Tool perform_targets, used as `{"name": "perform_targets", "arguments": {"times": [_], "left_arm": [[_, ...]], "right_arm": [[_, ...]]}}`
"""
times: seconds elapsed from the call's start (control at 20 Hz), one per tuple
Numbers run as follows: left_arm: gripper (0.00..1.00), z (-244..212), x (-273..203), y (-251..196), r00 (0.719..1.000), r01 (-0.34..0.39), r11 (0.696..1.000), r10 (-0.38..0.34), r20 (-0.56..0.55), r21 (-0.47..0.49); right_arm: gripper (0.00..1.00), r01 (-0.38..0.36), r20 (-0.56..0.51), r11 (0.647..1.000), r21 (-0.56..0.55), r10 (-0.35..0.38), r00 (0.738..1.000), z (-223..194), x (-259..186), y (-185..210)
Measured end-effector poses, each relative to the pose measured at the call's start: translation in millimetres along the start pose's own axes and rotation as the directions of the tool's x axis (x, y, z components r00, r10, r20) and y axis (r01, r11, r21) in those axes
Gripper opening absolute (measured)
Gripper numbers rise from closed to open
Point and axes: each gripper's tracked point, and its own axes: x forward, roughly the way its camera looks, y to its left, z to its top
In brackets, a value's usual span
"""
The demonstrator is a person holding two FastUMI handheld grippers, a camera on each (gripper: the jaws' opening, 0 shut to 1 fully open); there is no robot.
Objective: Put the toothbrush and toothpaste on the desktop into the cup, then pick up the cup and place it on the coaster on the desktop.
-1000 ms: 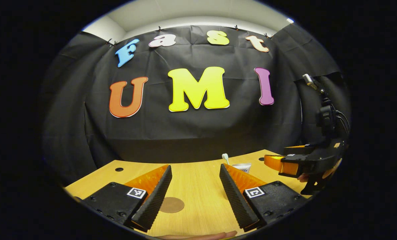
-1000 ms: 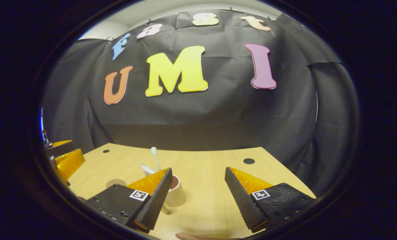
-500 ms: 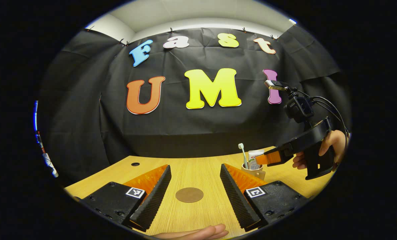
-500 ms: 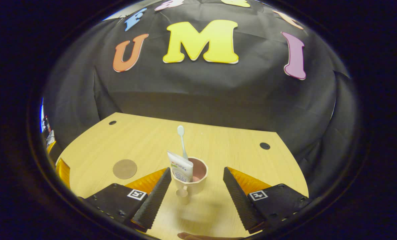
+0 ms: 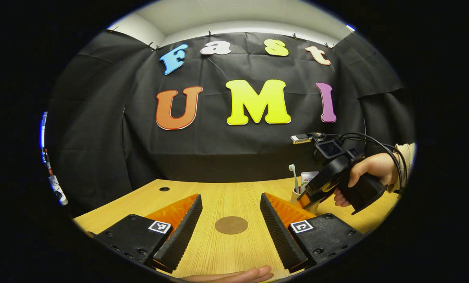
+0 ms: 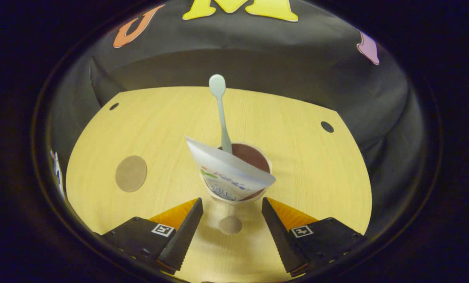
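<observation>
Now my right gripper (image 6: 229, 232) hangs spread over the cup (image 6: 238, 196) — light, rigid, top-heavy with toothbrush (image 6: 221, 114) and paste (image 6: 228, 177) — coaster (image 6: 131, 173) at nine o'clock; I'd pinch its handle (image 6: 230, 225), left gripper (image 5: 230, 232) spread too.

one cup (image 6: 237, 184), one toothbrush (image 6: 221, 114), one toothpaste tube (image 6: 228, 175), one coaster (image 6: 131, 173), one desk (image 6: 297, 157), two grippers (image 6: 230, 236) (image 5: 228, 232).

I see a matt wood-grain desktop (image 6: 297, 129), a smooth, slightly glossy toothpaste (image 6: 228, 177) tube (plastic, apparently), a matt coaster (image 6: 131, 173), and creased cloth on the wall (image 5: 100, 118).
</observation>
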Motion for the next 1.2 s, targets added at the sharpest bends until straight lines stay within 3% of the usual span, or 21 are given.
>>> {"name": "perform_targets", "arguments": {"times": [0.25, 0.45, 0.55, 0.7, 1.0, 1.2], "left_arm": [[0.94, -6.7, 4.7, 4.3, 1.000, -0.003, 1.000, 0.003, -0.018, -0.021], [0.94, -15.7, 5.6, 5.8, 0.999, -0.002, 1.000, 0.001, -0.035, -0.025], [0.94, -17.6, 5.8, 7.6, 0.999, -0.004, 1.000, 0.003, -0.039, -0.025], [0.94, -19.8, 5.7, 7.0, 0.999, -0.003, 1.000, 0.001, -0.045, -0.027], [0.94, -23.4, 5.0, 9.6, 0.999, -0.007, 1.000, 0.006, -0.053, -0.026], [0.94, -24.0, 1.8, 13.2, 0.999, -0.012, 1.000, 0.011, -0.048, -0.018]], "right_arm": [[0.84, -0.007, -0.111, 1.000, 0.008, 0.008, 0.994, -18.3, 15.3, 6.6], [0.70, -0.031, -0.135, 0.999, 0.016, 0.033, 0.990, -22.9, 22.3, 13.4], [0.47, -0.025, -0.138, 0.999, 0.039, 0.030, 0.990, -22.7, 22.6, 11.2], [0.26, -0.045, -0.139, 0.997, 0.055, 0.052, 0.989, -23.5, 22.9, 10.9], [0.20, -0.091, -0.132, 0.994, 0.066, 0.099, 0.986, -24.5, 22.4, 8.2], [0.17, -0.083, -0.101, 0.995, 0.059, 0.089, 0.991, -21.8, 20.2, 1.5]]}}
